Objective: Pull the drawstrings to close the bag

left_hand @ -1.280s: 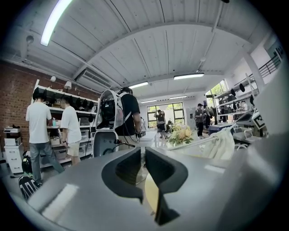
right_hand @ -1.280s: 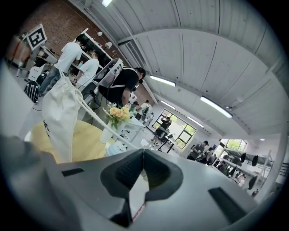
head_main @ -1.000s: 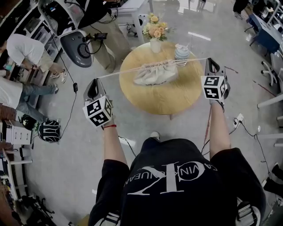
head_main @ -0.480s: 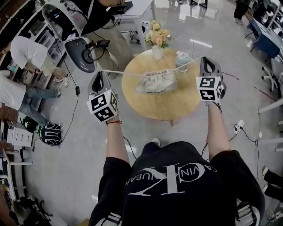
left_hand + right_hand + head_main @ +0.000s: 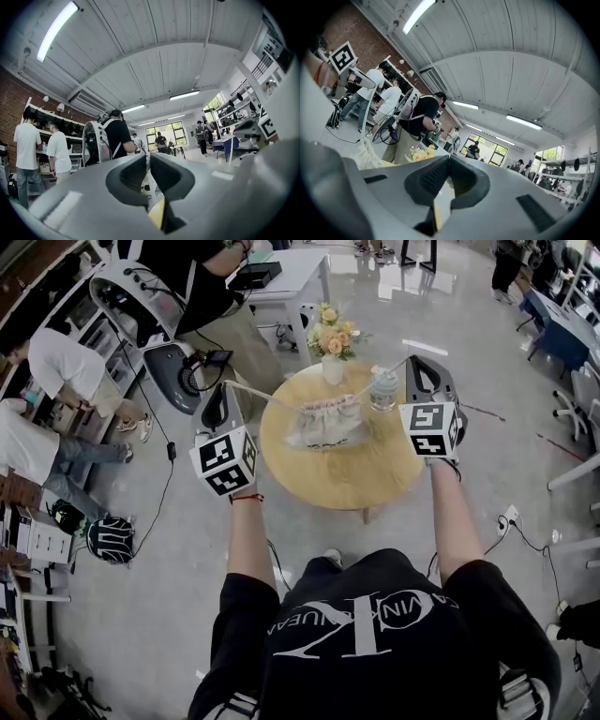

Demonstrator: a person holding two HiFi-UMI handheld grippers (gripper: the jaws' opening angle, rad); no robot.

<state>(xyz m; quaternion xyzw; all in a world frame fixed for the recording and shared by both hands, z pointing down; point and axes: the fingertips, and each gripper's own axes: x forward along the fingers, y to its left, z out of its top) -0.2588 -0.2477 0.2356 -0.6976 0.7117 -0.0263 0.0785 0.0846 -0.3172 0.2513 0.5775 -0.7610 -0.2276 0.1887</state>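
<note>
A cream drawstring bag (image 5: 326,424) lies on the round wooden table (image 5: 356,474), its mouth gathered into pleats. One drawstring (image 5: 267,396) runs left from the mouth to my left gripper (image 5: 228,387), which is shut on it off the table's left edge. The other drawstring (image 5: 380,378) climbs right to my right gripper (image 5: 413,360), shut on it above the table's right side. In the left gripper view the jaws (image 5: 148,157) almost meet. In the right gripper view the jaws (image 5: 449,159) are pressed together, with the bag's cloth (image 5: 365,157) at lower left.
A white vase of flowers (image 5: 331,334) and a striped cup (image 5: 382,390) stand at the table's far edge behind the bag. A white machine (image 5: 141,296), a person beside it and seated people are at left. Cables trail on the floor.
Both grippers have come closer together and nearer the table. The drawstrings, stretched in one level line before, now slope from the bag to the jaws. The bag stays on the table.
</note>
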